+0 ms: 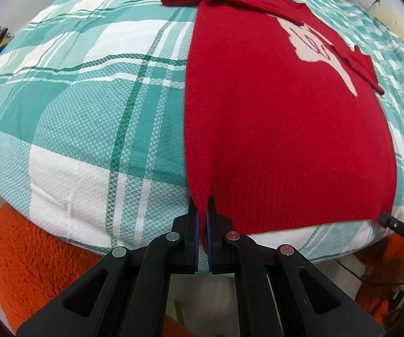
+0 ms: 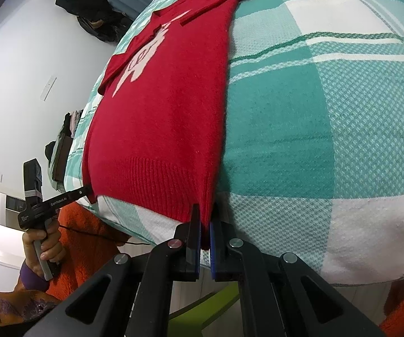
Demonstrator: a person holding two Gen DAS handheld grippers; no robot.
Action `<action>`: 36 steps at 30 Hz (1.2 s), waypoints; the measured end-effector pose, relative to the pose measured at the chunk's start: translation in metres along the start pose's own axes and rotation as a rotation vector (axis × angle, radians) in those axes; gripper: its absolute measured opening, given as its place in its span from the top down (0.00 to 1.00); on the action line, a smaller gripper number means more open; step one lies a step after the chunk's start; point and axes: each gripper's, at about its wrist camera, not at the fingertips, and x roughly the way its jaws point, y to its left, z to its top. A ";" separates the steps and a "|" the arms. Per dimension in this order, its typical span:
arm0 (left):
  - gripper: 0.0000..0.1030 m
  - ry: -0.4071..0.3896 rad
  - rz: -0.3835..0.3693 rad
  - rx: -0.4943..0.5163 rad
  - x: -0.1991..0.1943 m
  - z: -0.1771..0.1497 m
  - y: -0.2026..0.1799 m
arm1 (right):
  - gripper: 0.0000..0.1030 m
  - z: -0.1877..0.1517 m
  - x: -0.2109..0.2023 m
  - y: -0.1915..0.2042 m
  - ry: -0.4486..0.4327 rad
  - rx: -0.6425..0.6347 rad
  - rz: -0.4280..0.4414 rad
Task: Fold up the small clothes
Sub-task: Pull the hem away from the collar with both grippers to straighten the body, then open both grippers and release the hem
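**Red sweater pinched at both hem corners**

A red knitted sweater (image 1: 280,129) with a pale chest motif is laid flat on a teal-and-white checked bed cover (image 1: 89,106). Its ribbed hem corners are clamped by the left gripper (image 1: 202,213) and the right gripper (image 2: 205,219).

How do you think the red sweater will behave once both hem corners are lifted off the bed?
The red sweater is soft knit, so it will probably sag between the left hand-held gripper and right hand-held gripper. Its folded-in sleeves may flop open. The ribbed hem looks grippy, so slipping seems unlikely.
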 end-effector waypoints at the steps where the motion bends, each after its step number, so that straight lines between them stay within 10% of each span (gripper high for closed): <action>1: 0.97 0.000 0.009 0.007 0.001 0.000 -0.002 | 0.96 0.000 0.001 0.000 0.002 0.000 -0.003; 8: 0.93 0.003 0.063 0.044 0.002 0.001 -0.010 | 0.96 -0.003 0.001 0.000 0.008 0.007 -0.020; 14: 0.40 0.031 0.148 0.022 -0.007 -0.016 -0.011 | 0.89 -0.016 -0.007 -0.020 0.052 0.136 -0.101; 19: 0.29 -0.155 0.186 -0.063 -0.052 -0.016 0.001 | 0.28 -0.018 -0.061 -0.012 -0.136 0.124 -0.260; 26: 0.19 -0.439 0.366 -0.215 -0.071 0.007 0.030 | 0.28 0.050 -0.096 0.041 -0.270 -0.239 -0.530; 36: 0.19 -0.393 0.429 -0.171 -0.050 0.006 0.030 | 0.29 0.174 0.047 0.118 -0.167 -0.748 -0.588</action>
